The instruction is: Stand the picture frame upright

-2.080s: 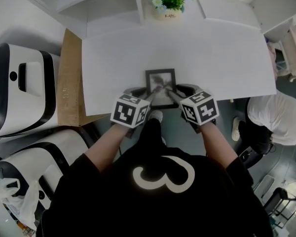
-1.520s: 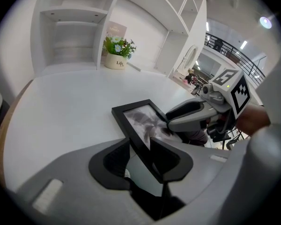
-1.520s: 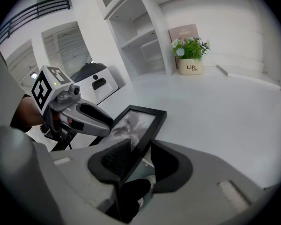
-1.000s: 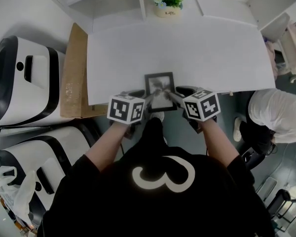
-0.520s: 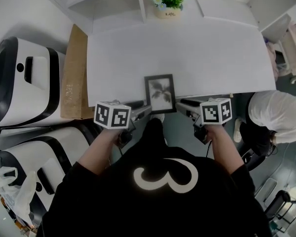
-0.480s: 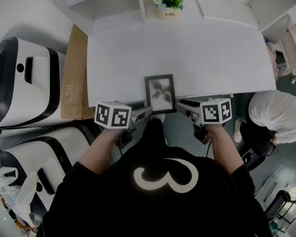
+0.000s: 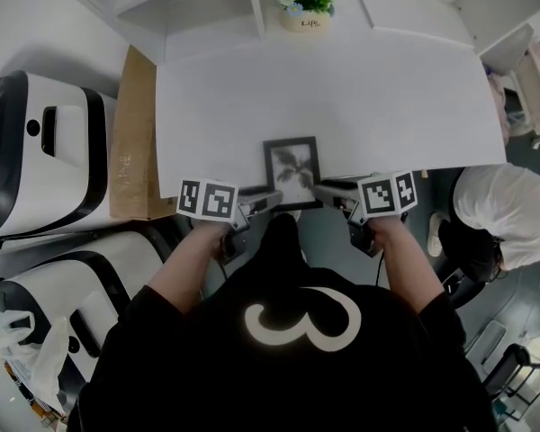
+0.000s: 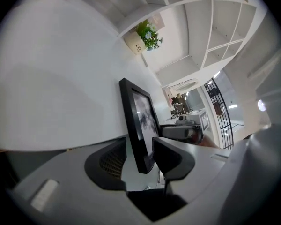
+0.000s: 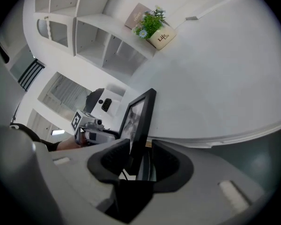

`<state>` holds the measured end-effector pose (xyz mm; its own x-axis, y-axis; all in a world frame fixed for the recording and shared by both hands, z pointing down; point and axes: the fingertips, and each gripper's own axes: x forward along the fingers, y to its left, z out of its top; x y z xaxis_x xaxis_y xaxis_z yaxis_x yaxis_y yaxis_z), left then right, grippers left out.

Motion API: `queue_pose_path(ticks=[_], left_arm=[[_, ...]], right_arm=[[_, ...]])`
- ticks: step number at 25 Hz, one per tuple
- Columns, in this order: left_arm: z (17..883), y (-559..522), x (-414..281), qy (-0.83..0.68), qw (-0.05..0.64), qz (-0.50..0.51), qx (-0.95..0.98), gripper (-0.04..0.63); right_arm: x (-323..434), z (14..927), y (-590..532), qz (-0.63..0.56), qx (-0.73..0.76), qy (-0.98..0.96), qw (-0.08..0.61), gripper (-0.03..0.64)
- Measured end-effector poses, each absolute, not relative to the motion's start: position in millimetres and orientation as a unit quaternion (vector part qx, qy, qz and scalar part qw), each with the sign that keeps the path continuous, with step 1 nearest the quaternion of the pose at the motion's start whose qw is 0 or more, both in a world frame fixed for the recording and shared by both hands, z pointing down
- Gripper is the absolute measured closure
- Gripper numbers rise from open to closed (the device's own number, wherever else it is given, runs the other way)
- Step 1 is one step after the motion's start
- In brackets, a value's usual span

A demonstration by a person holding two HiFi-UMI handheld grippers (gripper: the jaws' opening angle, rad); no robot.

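Right gripper (image 7: 322,190) rolled, straddling frame (image 7: 292,171) at table (image 7: 387,88) edge.

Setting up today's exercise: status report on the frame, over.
Left hand-held gripper open, jaws just been opening, side of picture frame between them. Right hand-held gripper open round its other side. Frame stands at near edge of table. Nothing blocking.

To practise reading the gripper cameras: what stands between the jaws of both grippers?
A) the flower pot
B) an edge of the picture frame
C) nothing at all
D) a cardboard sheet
B: the gripper views show an edge of the picture frame between the jaws of the left gripper, which have just been opening, and of the right gripper.
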<state>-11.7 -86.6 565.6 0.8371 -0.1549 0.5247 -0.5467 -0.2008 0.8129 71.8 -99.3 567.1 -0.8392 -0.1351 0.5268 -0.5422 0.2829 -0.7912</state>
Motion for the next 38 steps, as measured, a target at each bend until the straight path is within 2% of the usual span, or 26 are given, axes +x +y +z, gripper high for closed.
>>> queue_pose_path(ticks=[2,5,11,18,38], left_arm=[[567,-87,-11,-0.228,0.59,0.167,0.756,0.428],[568,-88,-11,-0.227,0.589,0.173,0.756,0.488],[568,-86,-12,-0.221,0.585,0.185,0.758,0.495],[546,-90,-10,-0.221,0.53,0.199,0.794,0.499],[419,-240,-22,-0.301,0.19,0.178,0.917,0.503]], right_arm=[[69,567,-100,0.565,0.209,-0.778,0.178,0.473],[65,567,-100,0.562,0.199,-0.781,0.184,0.509],[65,568,-98,0.547,0.2,-0.788,0.201,0.515],[66,550,-100,0.503,0.203,-0.815,0.202,0.517],[56,416,-248,0.133,0.286,-0.932,0.181,0.522]])
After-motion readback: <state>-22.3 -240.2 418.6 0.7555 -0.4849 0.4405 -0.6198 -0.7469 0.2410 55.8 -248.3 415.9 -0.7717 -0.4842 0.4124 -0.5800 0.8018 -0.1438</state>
